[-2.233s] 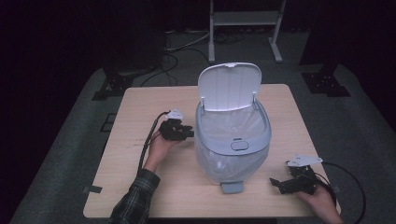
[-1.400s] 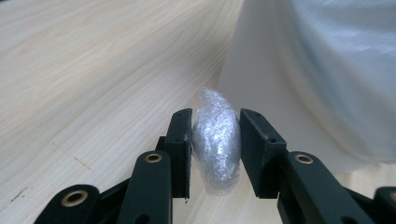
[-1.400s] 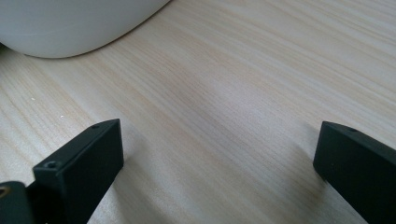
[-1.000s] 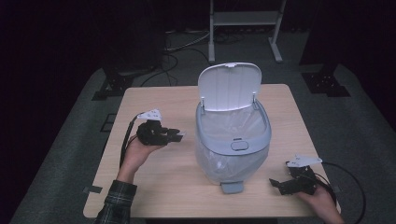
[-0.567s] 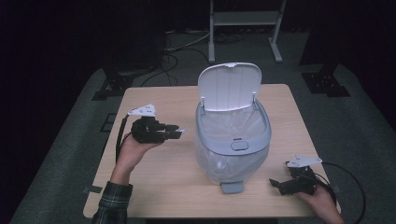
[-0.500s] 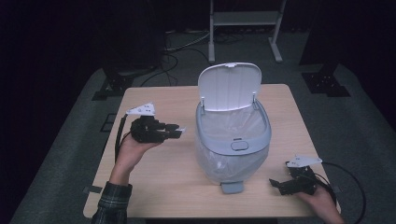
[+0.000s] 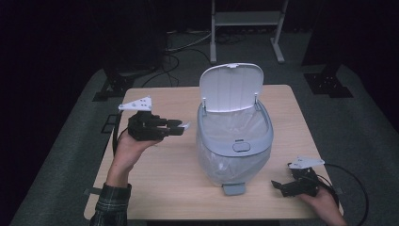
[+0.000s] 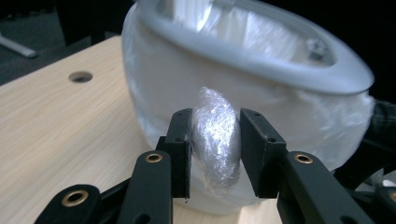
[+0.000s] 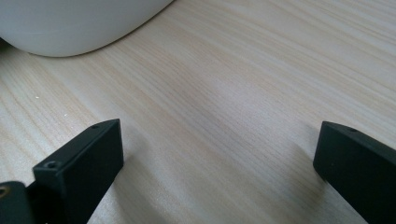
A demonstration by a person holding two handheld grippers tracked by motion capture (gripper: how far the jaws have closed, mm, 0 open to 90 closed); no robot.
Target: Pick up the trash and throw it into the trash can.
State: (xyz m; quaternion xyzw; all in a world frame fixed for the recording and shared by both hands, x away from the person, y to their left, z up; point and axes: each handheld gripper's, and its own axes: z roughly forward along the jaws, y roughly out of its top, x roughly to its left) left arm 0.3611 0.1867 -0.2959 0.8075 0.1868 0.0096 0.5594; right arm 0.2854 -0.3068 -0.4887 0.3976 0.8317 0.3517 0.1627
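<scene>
holding a crumpled wad of clear plastic wrap (image 8: 215, 136) between the pads of the left gripper (image 7: 181, 127), jaws narrowed and pressing on it from both sides. hovering above the left half of the table (image 7: 164, 188), just beside the open bin (image 7: 234, 141) with its lid (image 7: 230, 87) standing upright and a clear liner inside. resting the right gripper (image 7: 278, 184) near the front right corner, jaws spread wide over bare wood, gripping nothing.

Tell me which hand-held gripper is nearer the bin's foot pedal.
Right. The right hand-held gripper rests on the table just right of the foot pedal; the left hand-held gripper is raised beside the bin's upper left.
</scene>
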